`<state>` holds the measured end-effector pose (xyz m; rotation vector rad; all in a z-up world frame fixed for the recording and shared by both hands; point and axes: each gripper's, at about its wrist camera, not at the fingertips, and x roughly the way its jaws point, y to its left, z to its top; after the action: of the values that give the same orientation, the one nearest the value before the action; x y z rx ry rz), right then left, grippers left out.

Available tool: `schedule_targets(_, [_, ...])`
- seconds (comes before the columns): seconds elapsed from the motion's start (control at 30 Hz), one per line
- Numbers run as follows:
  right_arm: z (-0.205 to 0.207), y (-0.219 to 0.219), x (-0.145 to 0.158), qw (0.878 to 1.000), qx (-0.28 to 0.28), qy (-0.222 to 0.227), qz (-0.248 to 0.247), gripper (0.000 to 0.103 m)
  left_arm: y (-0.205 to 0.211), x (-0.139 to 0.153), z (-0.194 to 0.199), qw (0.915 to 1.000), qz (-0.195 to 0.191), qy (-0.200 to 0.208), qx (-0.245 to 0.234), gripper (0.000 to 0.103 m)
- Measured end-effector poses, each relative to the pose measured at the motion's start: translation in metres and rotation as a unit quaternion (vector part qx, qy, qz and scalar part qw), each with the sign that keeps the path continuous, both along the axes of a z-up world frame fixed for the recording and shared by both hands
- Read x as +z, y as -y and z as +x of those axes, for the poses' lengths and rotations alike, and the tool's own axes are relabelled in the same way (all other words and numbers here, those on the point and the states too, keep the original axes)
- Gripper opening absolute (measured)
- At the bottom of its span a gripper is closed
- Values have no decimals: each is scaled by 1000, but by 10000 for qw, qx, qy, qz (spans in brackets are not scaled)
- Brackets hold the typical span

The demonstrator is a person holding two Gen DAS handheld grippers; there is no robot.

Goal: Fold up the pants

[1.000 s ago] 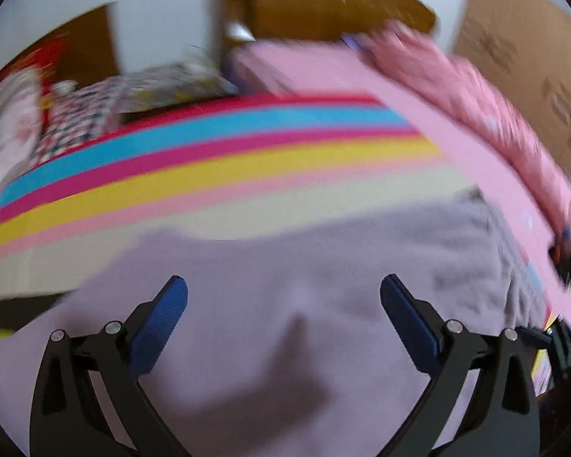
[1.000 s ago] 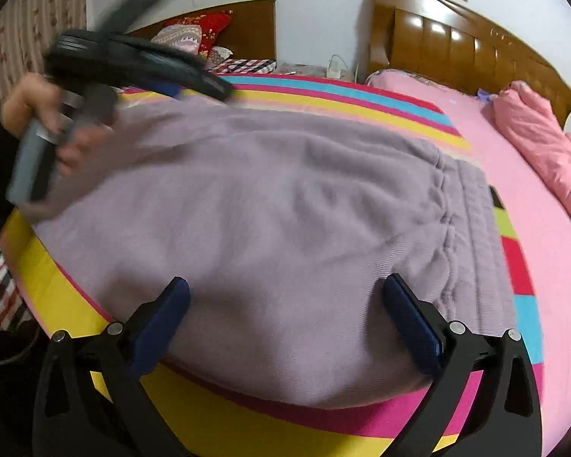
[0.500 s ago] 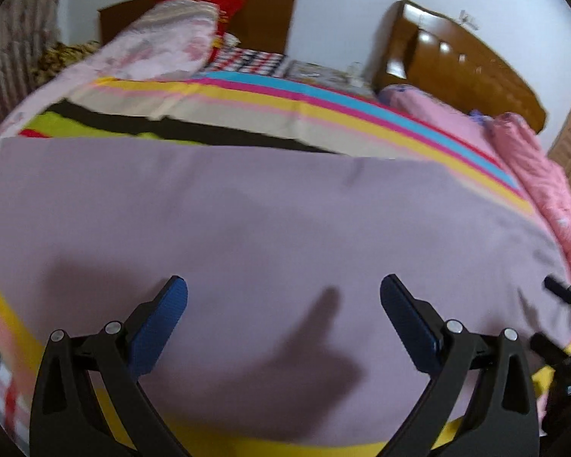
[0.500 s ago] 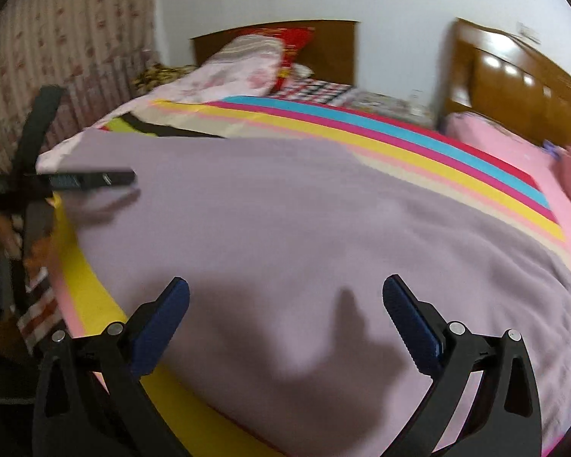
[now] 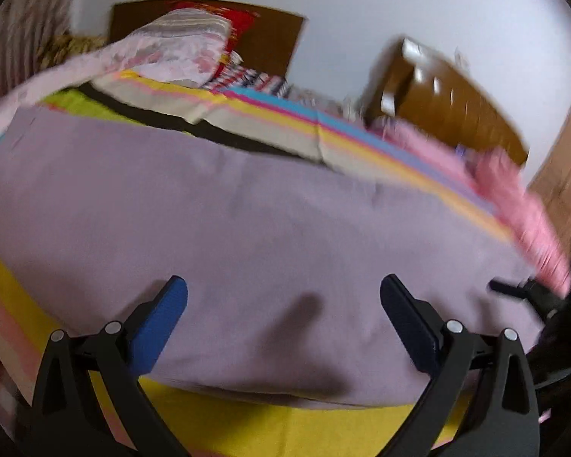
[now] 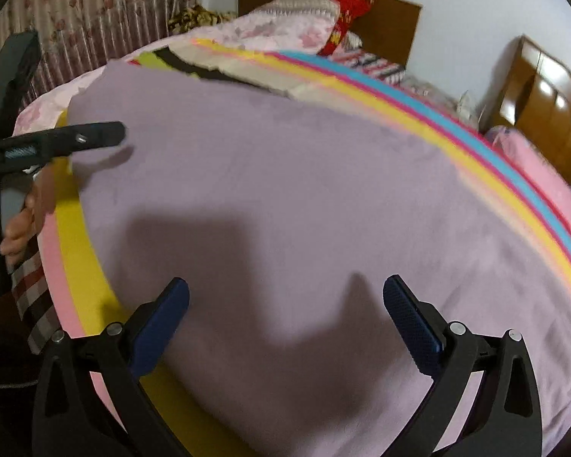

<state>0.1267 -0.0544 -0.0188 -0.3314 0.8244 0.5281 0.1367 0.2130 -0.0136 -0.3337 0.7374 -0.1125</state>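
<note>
The lilac knit pants (image 5: pixel 217 228) lie flat across a striped bed and fill most of both views; they also show in the right wrist view (image 6: pixel 285 198). My left gripper (image 5: pixel 283 301) is open and empty, hovering above the pants near their front edge. My right gripper (image 6: pixel 285 301) is open and empty above the pants. In the right wrist view the left gripper (image 6: pixel 91 135) comes in from the left over the pants' left end, held by a hand (image 6: pixel 19 221). The right gripper's tip (image 5: pixel 514 289) shows at the right edge of the left wrist view.
The bed has a rainbow-striped cover (image 6: pixel 476 160) with a yellow band (image 5: pixel 285 419) along the front edge. Pillows (image 6: pixel 285 26) and a wooden headboard (image 6: pixel 384 26) lie at the back. A pink quilt (image 5: pixel 521 205) and second headboard (image 6: pixel 544 103) are at right. A curtain (image 6: pixel 95 11) hangs at left.
Both cameras have swung left over the pants. The waistband end has left the right wrist view and the pants' left end now shows. Both grippers stay open.
</note>
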Motion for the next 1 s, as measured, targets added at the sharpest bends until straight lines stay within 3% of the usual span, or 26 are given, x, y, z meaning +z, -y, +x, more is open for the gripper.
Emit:
schedule_targets(0.07, [5, -13, 9, 9997, 80, 208, 139, 98, -29, 4, -6, 9986, -309, 146, 407, 101])
schedule_targets(0.17, [17, -49, 17, 9982, 427, 273, 316, 98, -92, 2, -21, 9865, -1192, 236, 1096, 101])
schedule_targets(0.23, [21, -79, 19, 9954, 814, 366, 343, 98, -145, -7, -36, 9635, -2091, 364, 1634, 101])
schedule_targets(0.27, [23, -93, 19, 9938, 978, 417, 312, 98, -175, -15, -45, 9462, -2537, 471, 1951, 100])
schedule_targets(0.33, [26, -122, 17, 9906, 1249, 513, 219, 98, -215, -23, -55, 9291, -2721, 559, 2442, 99])
schedule_targets(0.47, [33, -154, 14, 9870, 1518, 319, 409, 98, -265, -38, -50, 9173, -3007, 613, 2536, 92])
schedule_targets(0.53, [31, -158, 12, 9859, 1595, 226, 453, 98, -277, -46, -43, 9136, -3186, 594, 2456, 89])
schedule_targets(0.63, [36, -154, 8, 9877, 1513, 158, 370, 98, -287, -54, -28, 9171, -3213, 439, 2319, 86])
schedule_targets(0.73, [48, -147, 3, 9901, 1299, -113, 521, 98, -290, -61, -21, 9145, -3342, 430, 2238, 86])
schedule_targets(0.8, [56, -145, -2, 9905, 1147, -336, 684, 98, -290, -57, -15, 9169, -3308, 518, 2174, 73])
schedule_targets(0.87, [61, -144, -4, 9904, 1062, -462, 755, 98, -293, -52, -12, 9197, -3268, 651, 2075, 53])
schedule_targets(1.0, [63, -151, 2, 9889, 1154, -455, 820, 98, -305, -61, -3, 9225, -3092, 568, 2239, 53])
